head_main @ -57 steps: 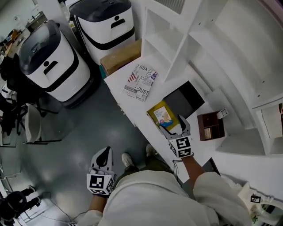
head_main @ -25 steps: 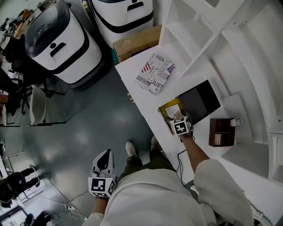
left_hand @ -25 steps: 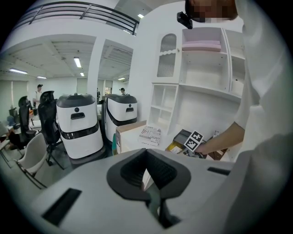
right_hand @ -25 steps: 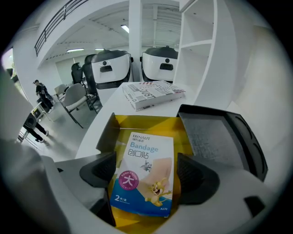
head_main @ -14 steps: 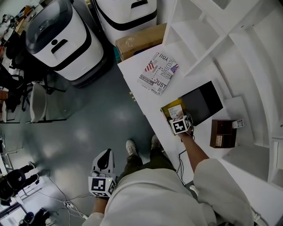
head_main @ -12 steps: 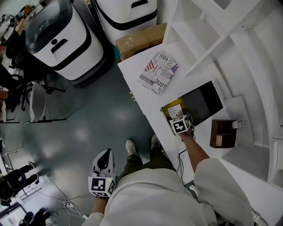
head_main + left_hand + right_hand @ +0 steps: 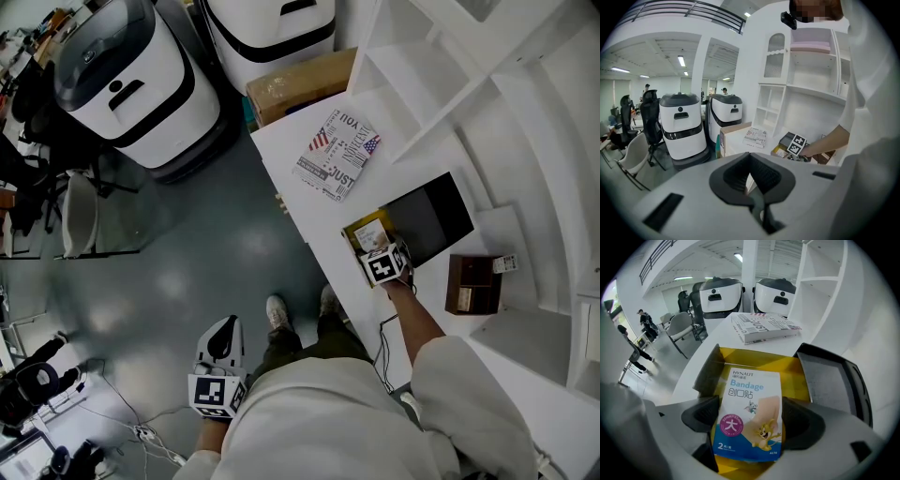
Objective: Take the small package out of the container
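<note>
Right gripper view: 1 package [image 7: 749, 414]

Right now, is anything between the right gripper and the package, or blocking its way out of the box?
Nothing visible. The right gripper has its jaws on the bandage package, and the yellow box is open-topped.
</note>
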`<move>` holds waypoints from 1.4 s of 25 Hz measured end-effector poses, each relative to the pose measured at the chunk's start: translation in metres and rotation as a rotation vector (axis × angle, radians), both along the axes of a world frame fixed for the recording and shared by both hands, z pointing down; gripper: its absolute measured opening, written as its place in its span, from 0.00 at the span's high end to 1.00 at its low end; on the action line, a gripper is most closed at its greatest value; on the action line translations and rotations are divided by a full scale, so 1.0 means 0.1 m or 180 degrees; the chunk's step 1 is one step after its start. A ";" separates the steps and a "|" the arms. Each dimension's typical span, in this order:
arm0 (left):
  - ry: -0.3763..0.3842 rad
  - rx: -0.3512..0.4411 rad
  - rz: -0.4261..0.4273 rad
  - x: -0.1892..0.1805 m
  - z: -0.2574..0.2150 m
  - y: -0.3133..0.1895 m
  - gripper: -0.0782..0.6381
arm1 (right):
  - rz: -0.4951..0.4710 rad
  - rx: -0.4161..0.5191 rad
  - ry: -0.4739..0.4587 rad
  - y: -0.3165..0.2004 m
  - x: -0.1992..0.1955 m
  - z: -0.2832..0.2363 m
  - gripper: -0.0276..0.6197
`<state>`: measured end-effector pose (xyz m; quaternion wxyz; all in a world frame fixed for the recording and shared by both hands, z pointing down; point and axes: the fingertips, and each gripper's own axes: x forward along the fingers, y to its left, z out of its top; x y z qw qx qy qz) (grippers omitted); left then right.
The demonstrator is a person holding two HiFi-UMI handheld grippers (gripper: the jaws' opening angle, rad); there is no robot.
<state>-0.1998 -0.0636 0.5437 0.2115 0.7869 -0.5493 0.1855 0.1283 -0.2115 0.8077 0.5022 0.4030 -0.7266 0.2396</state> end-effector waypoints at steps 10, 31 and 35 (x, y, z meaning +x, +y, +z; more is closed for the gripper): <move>0.0007 0.0023 0.0030 0.03 -0.03 -0.03 0.88 | -0.0074 -0.0045 -0.0026 0.03 -0.02 -0.03 0.30; 0.0139 0.0277 0.0324 0.25 -0.26 -0.15 0.88 | 0.0027 0.1401 -0.0615 -0.03 -0.09 -1.55 0.30; 0.0159 0.0333 0.0434 0.32 -0.30 -0.19 0.88 | 0.0095 0.1844 -0.0807 -0.03 -0.09 -2.08 0.30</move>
